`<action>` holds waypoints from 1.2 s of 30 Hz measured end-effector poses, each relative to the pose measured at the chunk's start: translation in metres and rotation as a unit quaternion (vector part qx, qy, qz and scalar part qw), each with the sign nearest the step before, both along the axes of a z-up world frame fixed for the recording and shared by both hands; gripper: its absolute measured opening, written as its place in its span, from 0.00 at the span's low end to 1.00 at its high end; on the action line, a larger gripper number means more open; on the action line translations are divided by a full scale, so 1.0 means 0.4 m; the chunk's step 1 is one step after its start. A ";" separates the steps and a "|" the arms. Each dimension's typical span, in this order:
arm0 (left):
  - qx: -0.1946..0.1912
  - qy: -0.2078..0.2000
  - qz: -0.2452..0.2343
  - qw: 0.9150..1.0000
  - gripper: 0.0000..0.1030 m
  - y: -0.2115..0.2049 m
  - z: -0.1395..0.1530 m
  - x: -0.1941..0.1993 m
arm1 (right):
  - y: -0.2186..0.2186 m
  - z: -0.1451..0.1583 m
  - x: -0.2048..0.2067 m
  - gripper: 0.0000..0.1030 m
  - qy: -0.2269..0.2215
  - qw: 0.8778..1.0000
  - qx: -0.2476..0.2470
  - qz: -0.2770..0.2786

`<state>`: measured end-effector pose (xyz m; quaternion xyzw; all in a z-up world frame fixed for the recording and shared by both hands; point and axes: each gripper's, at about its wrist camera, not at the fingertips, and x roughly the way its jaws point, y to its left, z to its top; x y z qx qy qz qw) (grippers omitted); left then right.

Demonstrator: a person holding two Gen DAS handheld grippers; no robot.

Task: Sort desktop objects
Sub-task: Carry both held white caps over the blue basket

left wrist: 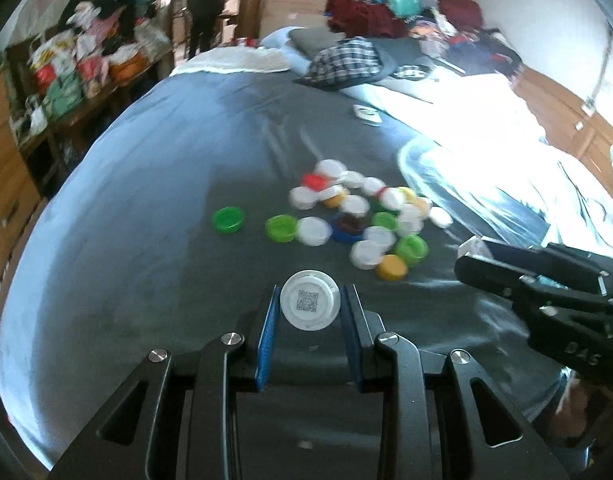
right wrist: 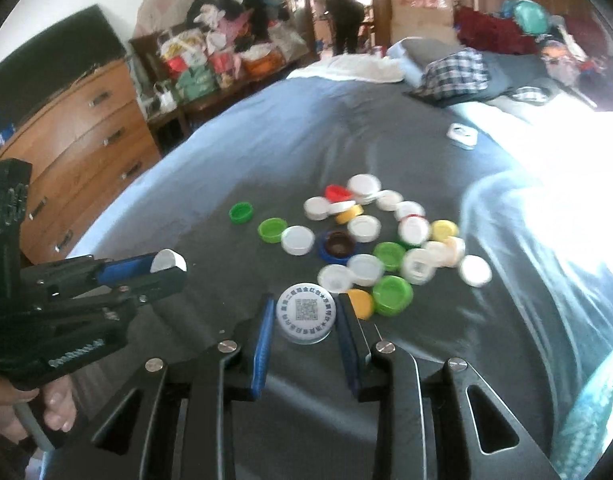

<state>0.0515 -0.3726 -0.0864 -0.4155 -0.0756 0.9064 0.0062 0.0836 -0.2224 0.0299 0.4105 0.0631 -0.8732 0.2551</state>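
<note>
A pile of bottle caps, white, green, yellow, red and blue, lies on a grey bedsheet; the pile also shows in the right wrist view. My left gripper is shut on a white cap with a QR code and holds it above the sheet; it also shows at the left of the right wrist view. My right gripper is shut on another white cap with a QR code and blue lettering. Two green caps lie apart to the pile's left.
A small white object lies farther back on the bed. Folded clothes and a plaid cloth sit at the far end. A wooden dresser and a cluttered table stand left. Bright clear plastic lies right.
</note>
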 end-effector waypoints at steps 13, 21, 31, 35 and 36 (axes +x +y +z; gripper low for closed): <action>-0.049 0.015 -0.062 0.997 0.25 0.238 0.096 -0.013 | 0.187 0.136 0.087 0.32 0.049 0.997 -0.020 -0.052; -0.077 0.032 -0.081 0.993 0.25 0.329 0.144 -0.021 | 0.288 0.169 0.114 0.32 0.060 0.994 -0.030 -0.082; -0.095 0.045 -0.112 0.988 0.25 0.445 0.180 -0.041 | 0.401 0.205 0.143 0.32 0.074 0.990 -0.037 -0.116; -0.099 0.047 -0.122 0.986 0.25 0.483 0.184 -0.046 | 0.437 0.215 0.153 0.32 0.076 0.988 -0.039 -0.128; -0.100 0.047 -0.125 0.986 0.25 0.491 0.185 -0.050 | 0.444 0.217 0.154 0.32 0.077 0.988 -0.039 -0.130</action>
